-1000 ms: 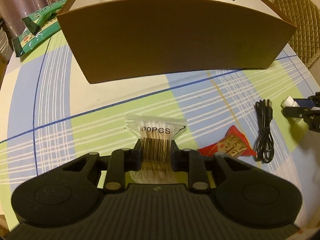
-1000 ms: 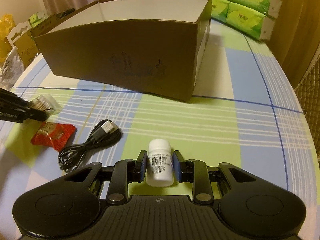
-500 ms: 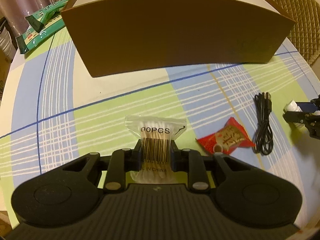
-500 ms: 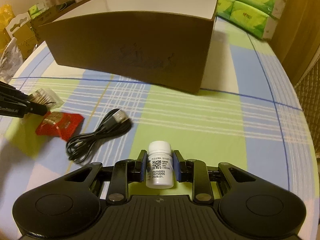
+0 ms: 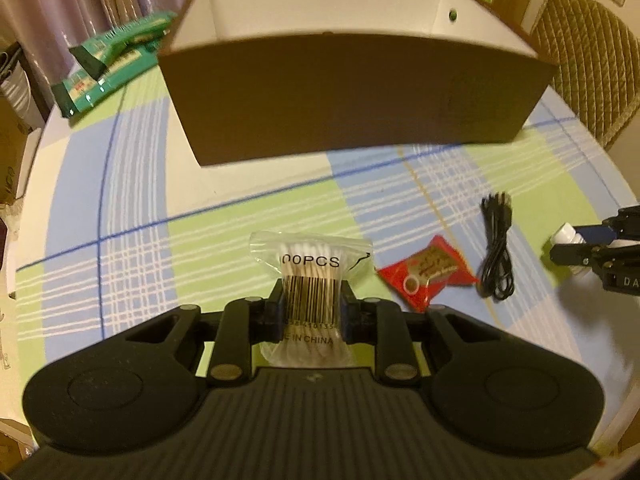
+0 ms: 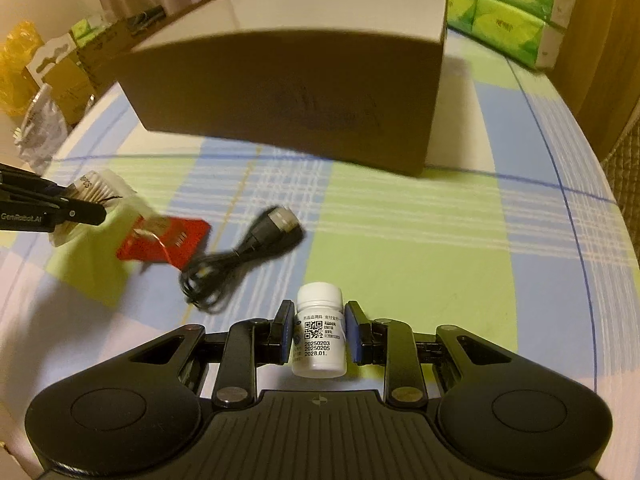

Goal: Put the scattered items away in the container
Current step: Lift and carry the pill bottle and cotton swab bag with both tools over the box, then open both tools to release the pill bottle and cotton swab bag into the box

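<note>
My left gripper (image 5: 312, 300) is shut on a clear bag of cotton swabs (image 5: 310, 264), held above the checked tablecloth. My right gripper (image 6: 318, 320) is shut on a small white pill bottle (image 6: 319, 330), also lifted off the cloth. The brown open-topped box (image 5: 352, 96) stands ahead of both, its white inside visible; it appears again in the right wrist view as the box (image 6: 296, 92). A red snack packet (image 5: 428, 274) and a coiled black USB cable (image 5: 496, 248) lie on the cloth between the two grippers.
Green packets (image 5: 108, 64) lie at the far left of the table. Green tissue packs (image 6: 508, 12) are stacked behind the box on the right. A quilted chair back (image 5: 592, 64) stands beyond the right table edge. Cartons and bags (image 6: 44, 76) crowd the left side.
Both grippers have risen with their loads, so the box's white inside shows more. The packet and cable now sit lower and farther back relative to each gripper.
</note>
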